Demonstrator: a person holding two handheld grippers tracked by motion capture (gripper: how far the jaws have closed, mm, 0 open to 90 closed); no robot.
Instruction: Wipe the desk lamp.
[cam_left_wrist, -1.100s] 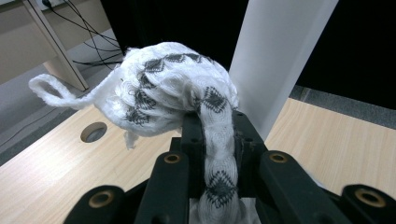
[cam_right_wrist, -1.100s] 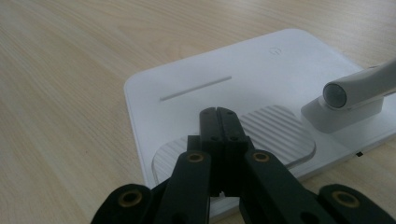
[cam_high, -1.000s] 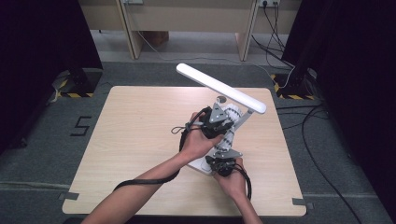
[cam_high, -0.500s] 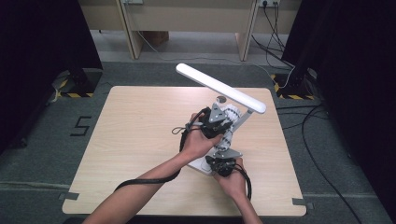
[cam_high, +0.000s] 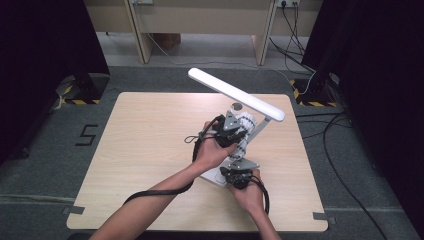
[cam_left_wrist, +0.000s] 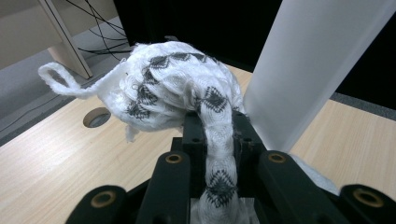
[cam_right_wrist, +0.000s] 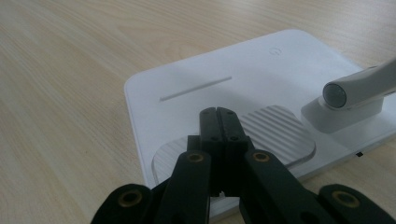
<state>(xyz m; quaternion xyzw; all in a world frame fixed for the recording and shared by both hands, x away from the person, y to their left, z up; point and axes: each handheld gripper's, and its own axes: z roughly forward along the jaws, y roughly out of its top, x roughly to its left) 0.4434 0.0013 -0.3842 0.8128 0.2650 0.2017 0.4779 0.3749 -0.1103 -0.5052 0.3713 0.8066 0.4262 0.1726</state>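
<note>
A white desk lamp stands on the table, its long head raised over the right half and its flat base near the front. My left gripper is shut on a white cloth with dark diamond marks, which bunches beyond the left gripper against the lamp's white arm. My right gripper is shut with nothing between its jaws. In the right gripper view, the right gripper rests tips-down on the base beside a ribbed pad, near the arm's hinge.
The light wooden table has a round cable hole behind the lamp. Black cables trail from both grippers across the front. Dark curtains, floor cables and a desk frame surround the table.
</note>
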